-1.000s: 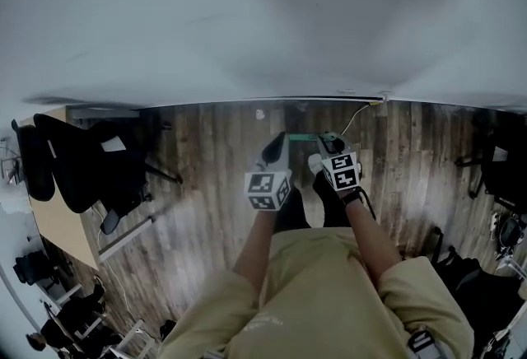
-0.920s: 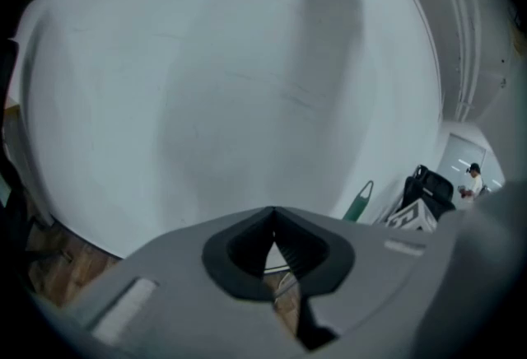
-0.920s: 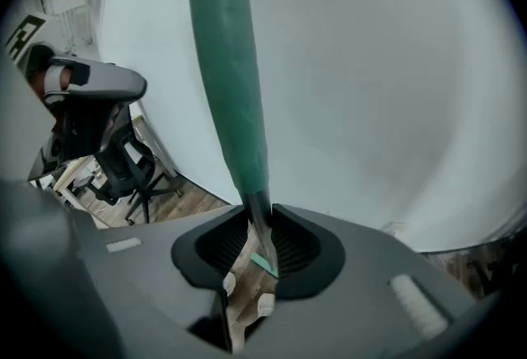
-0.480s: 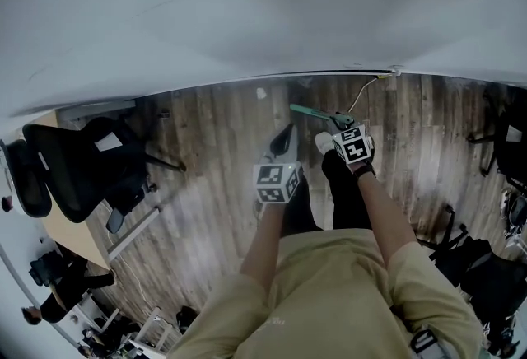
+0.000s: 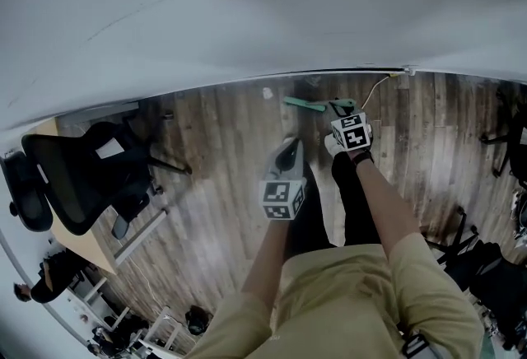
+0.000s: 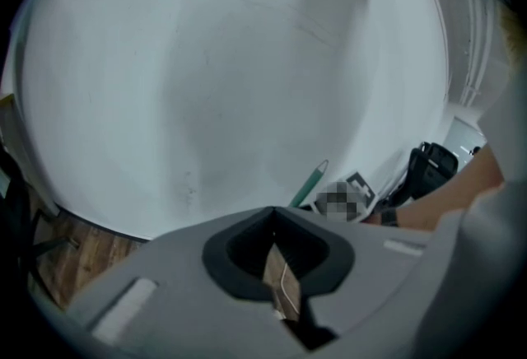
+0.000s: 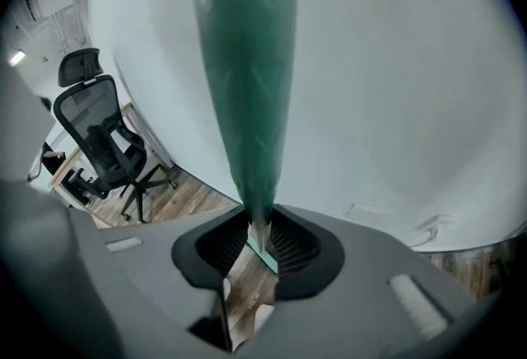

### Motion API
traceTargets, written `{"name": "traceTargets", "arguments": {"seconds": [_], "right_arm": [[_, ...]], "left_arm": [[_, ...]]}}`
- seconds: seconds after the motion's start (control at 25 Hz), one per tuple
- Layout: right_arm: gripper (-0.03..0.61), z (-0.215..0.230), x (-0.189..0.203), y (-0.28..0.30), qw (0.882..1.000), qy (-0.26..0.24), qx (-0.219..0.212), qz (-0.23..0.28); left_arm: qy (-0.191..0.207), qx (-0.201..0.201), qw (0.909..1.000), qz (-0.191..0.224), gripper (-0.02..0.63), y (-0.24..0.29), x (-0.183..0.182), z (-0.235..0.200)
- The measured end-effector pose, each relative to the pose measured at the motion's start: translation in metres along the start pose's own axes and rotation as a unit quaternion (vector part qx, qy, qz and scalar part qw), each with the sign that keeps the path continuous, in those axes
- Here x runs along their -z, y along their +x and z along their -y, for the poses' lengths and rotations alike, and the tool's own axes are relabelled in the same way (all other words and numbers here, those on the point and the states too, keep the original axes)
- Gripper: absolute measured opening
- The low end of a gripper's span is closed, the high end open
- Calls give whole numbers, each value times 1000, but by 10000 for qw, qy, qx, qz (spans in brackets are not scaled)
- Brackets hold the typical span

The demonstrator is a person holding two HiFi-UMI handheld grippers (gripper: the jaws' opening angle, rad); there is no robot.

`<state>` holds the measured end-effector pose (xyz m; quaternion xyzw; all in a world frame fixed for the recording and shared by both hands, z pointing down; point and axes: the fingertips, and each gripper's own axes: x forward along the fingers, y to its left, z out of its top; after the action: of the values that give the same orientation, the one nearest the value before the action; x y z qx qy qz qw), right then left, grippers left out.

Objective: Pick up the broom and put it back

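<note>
The broom's green handle slants over the wood floor close to the white wall. My right gripper is shut on it; in the right gripper view the handle runs up from between the dark pads of the right gripper. The broom's head is hidden. Lower and to the left, my left gripper hangs over the floor, shut, with nothing in it. In its own view the left gripper faces the wall, and the green handle shows beyond it.
A black office chair stands at the left beside a wooden desk. A thin cable runs along the baseboard near the right gripper. Dark chairs and bags crowd the right edge. A small white object lies by the wall.
Both grippers have sunk toward the floor near the wall. The right one carried the green handle down and closer to the baseboard. The left one stayed empty.
</note>
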<state>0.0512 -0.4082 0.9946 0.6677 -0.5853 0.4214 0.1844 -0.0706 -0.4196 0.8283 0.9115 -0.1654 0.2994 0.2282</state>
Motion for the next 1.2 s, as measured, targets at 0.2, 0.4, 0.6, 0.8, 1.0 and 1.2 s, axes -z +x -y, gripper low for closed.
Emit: {"name": "traceTargets", "arguments": {"seconds": [0.2,0.4,0.6,0.8,1.0,1.2], "right_arm": [[89,25,-44,29,9991,235,63,334],[91,41,-67,49,9973,541,45,502],[111,51,-76,57,9947,771,127,664],[357,49,-71,53,9932,908,18,725],[377,55,-65,47,9931,951,-60,682],[403,69,-62,46,9929,944,-48,718]], "left_arm": [[88,-39,9998,-146,3,0,16,-3],[60,-107,9998,-166,2,-6,20,-6],[163,-48,9997,-197,3,-7,25,-2],[57,-44,9997,-238,3,-13,34,8],[123,82,9996,-255,2,-11,35,18],[184,129,9993,-287,3,-3,38,18]]}}
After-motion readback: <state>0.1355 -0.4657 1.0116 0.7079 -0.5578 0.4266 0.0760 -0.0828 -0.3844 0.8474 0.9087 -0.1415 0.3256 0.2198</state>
